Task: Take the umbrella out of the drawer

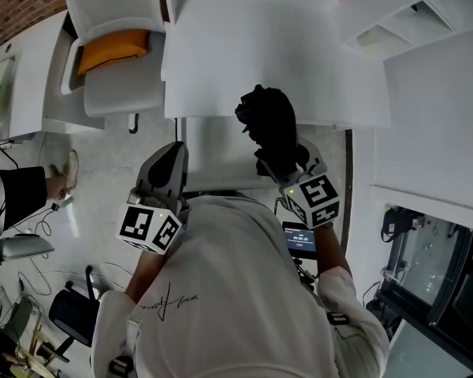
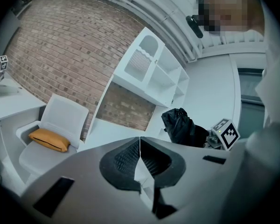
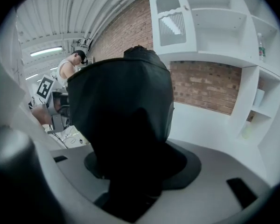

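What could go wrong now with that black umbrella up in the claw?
1. The umbrella is bulky, floppy fabric and only the right gripper holds it, so it might slip out.
2. The left gripper is shut and empty, so nothing would catch it.
3. It hangs close to the white desk edge and could bump it.

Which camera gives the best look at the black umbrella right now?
The head view: the umbrella shows almost whole, held in the right gripper. The left gripper view shows it small, from the side; the right gripper view only a close dark mass.
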`<action>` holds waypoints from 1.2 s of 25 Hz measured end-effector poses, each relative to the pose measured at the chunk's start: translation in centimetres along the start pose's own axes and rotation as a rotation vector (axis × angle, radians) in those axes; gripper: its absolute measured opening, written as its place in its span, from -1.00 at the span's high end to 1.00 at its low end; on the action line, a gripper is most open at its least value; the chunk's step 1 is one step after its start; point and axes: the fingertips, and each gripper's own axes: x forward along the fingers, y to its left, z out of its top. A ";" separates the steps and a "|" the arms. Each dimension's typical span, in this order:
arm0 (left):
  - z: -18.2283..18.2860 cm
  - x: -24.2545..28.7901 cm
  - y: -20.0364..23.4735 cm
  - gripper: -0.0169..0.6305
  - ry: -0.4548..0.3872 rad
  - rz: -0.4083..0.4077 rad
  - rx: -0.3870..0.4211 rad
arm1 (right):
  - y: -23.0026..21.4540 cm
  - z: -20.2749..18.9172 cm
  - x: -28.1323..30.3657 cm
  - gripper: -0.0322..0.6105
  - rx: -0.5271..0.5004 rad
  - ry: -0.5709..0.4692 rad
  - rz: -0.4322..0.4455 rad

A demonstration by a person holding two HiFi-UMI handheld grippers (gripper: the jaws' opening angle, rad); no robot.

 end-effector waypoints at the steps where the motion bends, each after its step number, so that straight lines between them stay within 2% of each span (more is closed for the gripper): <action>1: 0.0 0.0 -0.1 0.90 0.000 0.001 -0.001 | -0.2 0.2 -0.3 0.17 0.018 -0.017 -0.011; 5: 0.3 0.3 -0.3 0.90 -0.009 -0.006 0.003 | -0.9 1.4 -1.3 0.17 0.077 -0.093 -0.042; 20: 2.3 0.0 -1.1 0.90 -0.060 0.011 0.024 | -1.0 5.1 -5.0 0.17 0.119 -0.314 -0.097; 30: 3.7 -0.8 -2.0 0.90 -0.126 0.049 0.061 | -1.0 5.5 -7.3 0.17 0.152 -0.405 -0.156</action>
